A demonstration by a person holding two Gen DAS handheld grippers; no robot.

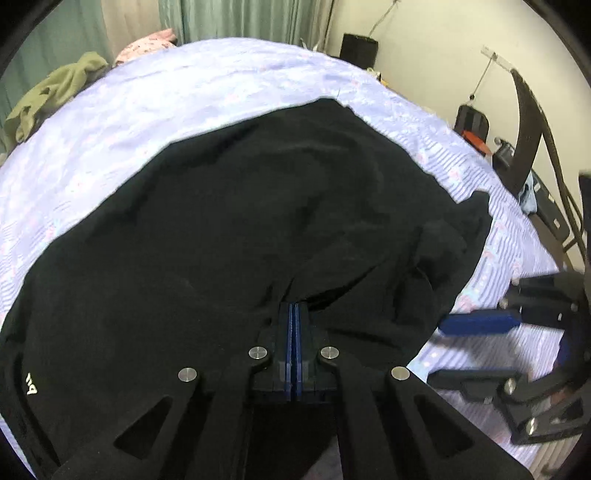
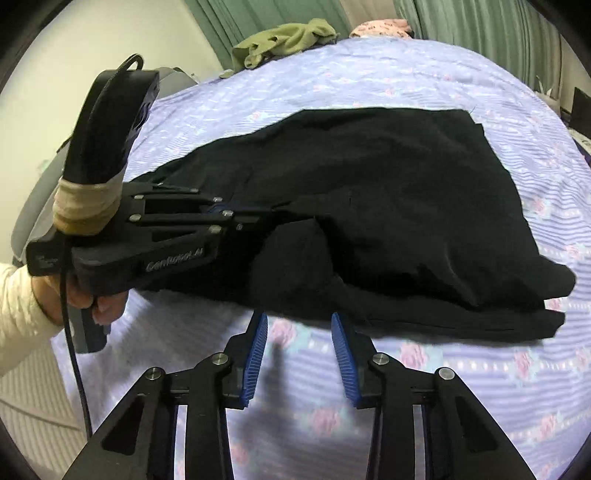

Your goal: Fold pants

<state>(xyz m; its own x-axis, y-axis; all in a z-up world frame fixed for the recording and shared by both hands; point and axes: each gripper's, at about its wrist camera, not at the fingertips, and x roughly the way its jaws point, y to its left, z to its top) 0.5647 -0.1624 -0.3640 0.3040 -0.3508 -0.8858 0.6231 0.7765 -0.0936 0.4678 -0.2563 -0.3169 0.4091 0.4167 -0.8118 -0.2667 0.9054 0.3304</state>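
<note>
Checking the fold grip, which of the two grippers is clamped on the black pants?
The left gripper: its blue pads are shut on the black pants. The right gripper hangs open over the lavender floral bedsheet.

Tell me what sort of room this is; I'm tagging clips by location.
Probably a bedroom: the pants lie on a bed with a floral sheet, green curtains hang behind it, and loose clothes sit at its far edge.
</note>
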